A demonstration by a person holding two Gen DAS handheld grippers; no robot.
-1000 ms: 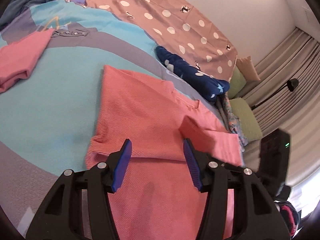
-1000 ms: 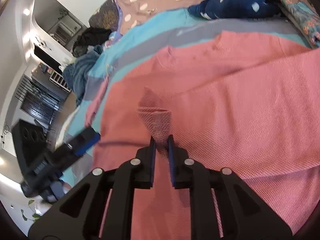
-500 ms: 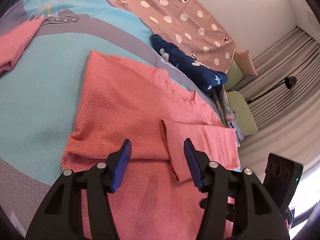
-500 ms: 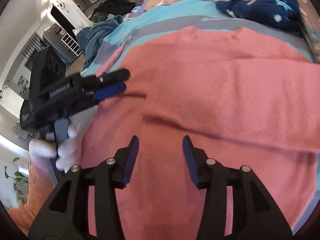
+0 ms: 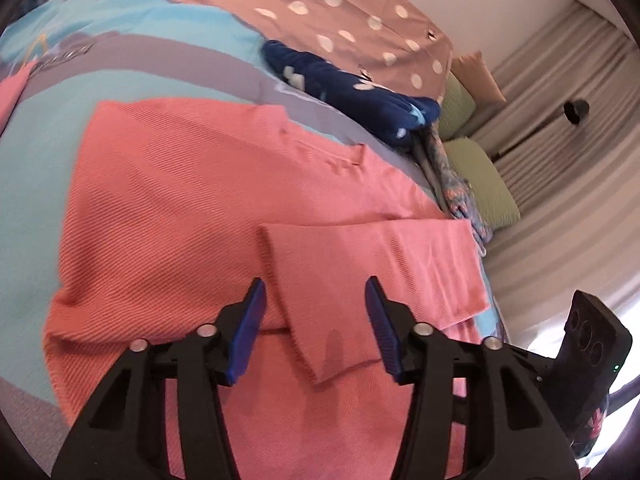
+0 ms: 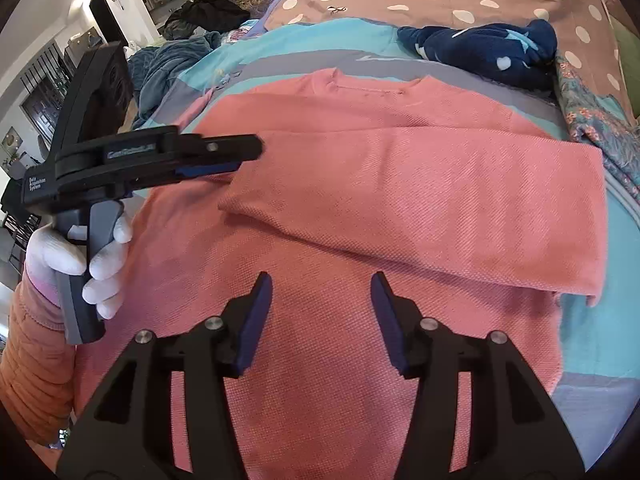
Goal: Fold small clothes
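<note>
A coral pink sweater (image 5: pixel 168 200) lies flat on the bed, neckline away from me. One sleeve (image 5: pixel 360 264) is folded across its body. My left gripper (image 5: pixel 315 286) hovers over the sleeve's cuff end. Its blue pads straddle the cuff without pressing on it, and its jaws are closing. In the right wrist view, a white-gloved hand holds the left gripper (image 6: pixel 246 156) with its tips at the cuff of the folded sleeve (image 6: pixel 440 200). My right gripper (image 6: pixel 321 280) is above the sweater's lower body (image 6: pixel 320 340). Its jaws are opening with nothing gripped.
A navy star-print garment (image 5: pixel 352 88) lies beyond the sweater on the teal and grey blanket (image 5: pixel 32 152). Behind it is a brown polka-dot cover (image 5: pixel 320 8). Green pillows (image 5: pixel 480 172) and floral cloth (image 5: pixel 456 184) sit at the right, and another pink garment (image 5: pixel 12 88) at the left edge.
My right gripper let go of the pinched sleeve cuff, opened and drew back. The sleeve now lies across the sweater. My left gripper moved right, over the cuff.
</note>
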